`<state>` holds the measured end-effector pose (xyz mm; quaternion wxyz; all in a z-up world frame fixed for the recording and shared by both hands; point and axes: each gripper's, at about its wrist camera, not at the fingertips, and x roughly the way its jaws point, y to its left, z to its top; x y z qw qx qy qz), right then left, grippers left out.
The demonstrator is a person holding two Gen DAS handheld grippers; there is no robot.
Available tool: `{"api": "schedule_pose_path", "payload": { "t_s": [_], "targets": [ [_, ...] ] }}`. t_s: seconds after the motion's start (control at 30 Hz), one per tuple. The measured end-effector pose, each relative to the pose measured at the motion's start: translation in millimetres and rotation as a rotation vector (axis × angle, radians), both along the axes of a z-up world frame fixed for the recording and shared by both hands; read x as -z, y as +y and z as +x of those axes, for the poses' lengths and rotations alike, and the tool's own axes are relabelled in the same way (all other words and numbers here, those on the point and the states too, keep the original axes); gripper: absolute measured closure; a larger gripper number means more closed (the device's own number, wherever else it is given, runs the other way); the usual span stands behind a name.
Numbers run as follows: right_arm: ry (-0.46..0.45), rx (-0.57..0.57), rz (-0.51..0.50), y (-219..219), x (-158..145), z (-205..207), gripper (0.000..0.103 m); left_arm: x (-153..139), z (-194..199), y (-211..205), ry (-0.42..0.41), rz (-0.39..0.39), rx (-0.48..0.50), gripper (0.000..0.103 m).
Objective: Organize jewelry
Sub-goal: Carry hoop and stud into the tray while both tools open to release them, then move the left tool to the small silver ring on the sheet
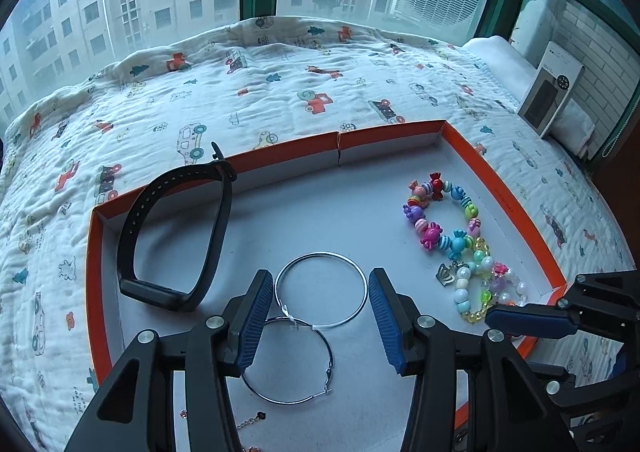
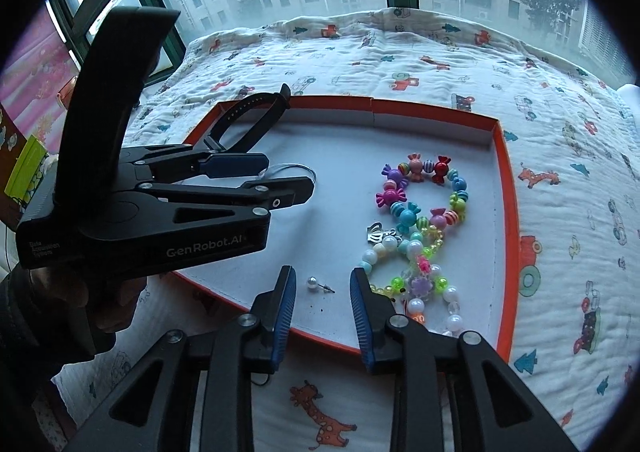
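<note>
An orange-rimmed tray [image 1: 280,156] [image 2: 509,212] with a white floor lies on a printed quilt. In it are a black watch band [image 1: 176,236] [image 2: 256,116], two silver hoop earrings [image 1: 320,326] [image 1: 289,401], a candy-bead bracelet [image 1: 444,212] [image 2: 424,188] and a pastel bead bracelet [image 1: 484,288] [image 2: 416,280] with a crown charm [image 2: 376,232]. My left gripper [image 1: 321,280] [image 2: 288,176] stands open over the far hoop, its fingers apart from the wire. My right gripper [image 2: 323,280] is open, and a pearl stud earring [image 2: 316,285] lies on the tray floor between its fingers, untouched.
The quilt [image 1: 280,84] covers a bed below a window. A white box [image 1: 552,92] leans at the far right. A bit of fine chain [image 1: 252,420] lies near the tray's front. A hand [image 2: 108,304] holds the left gripper's handle, close to the right gripper.
</note>
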<state>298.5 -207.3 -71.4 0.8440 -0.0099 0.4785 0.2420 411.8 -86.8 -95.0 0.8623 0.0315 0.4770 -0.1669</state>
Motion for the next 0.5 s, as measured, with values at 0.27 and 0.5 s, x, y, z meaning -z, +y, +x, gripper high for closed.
{"api": "schedule_pose_path", "payload": {
  "t_s": [0.27,0.5],
  "targets": [
    [-0.039,0.014,-0.021,-0.6,-15.9,-12.0,0.062,-19.7,-14.4,6.2,-0.028,-0.018,-0.017,0.046],
    [-0.079,0.031,-0.018,-3.9,-33.0,-33.6,0.054,-53.8,-50.9,22.4,-0.074,-0.044,-0.06,0.038]
  ]
}}
